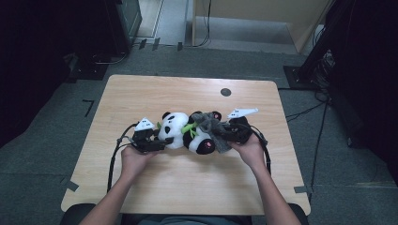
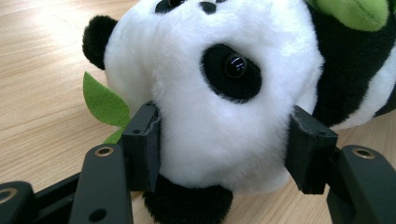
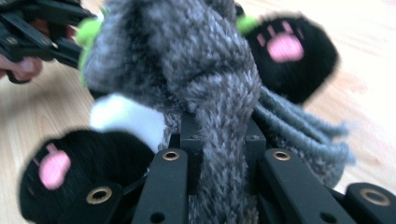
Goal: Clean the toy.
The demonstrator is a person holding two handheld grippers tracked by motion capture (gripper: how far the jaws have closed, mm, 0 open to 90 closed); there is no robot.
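**Plush panda held at both ends on a wooden table**

Wooden table (image 1: 187,187): pale top with a small dark round disc (image 1: 225,92) set near its far edge; black tape marks sit at the near corners. No writing or brand can be read anywhere.

Plush panda (image 1: 185,133): lies on its side at the middle of the table, head toward the person's left, black feet with pink paw pads toward the right. A green felt leaf (image 2: 105,103) shows beside its head.

Grey knitted scarf (image 3: 210,93): draped over the panda's body, its fringed end trailing toward the right hand.

Left gripper (image 2: 224,154): jaws stand part-way apart and press into the two sides of the panda's white head, grasping it; the hand rests on the table.

Right gripper (image 3: 222,149): jaws clenched narrowly on a fold of the scarf, just beside the panda's feet. This view is slightly blurred.
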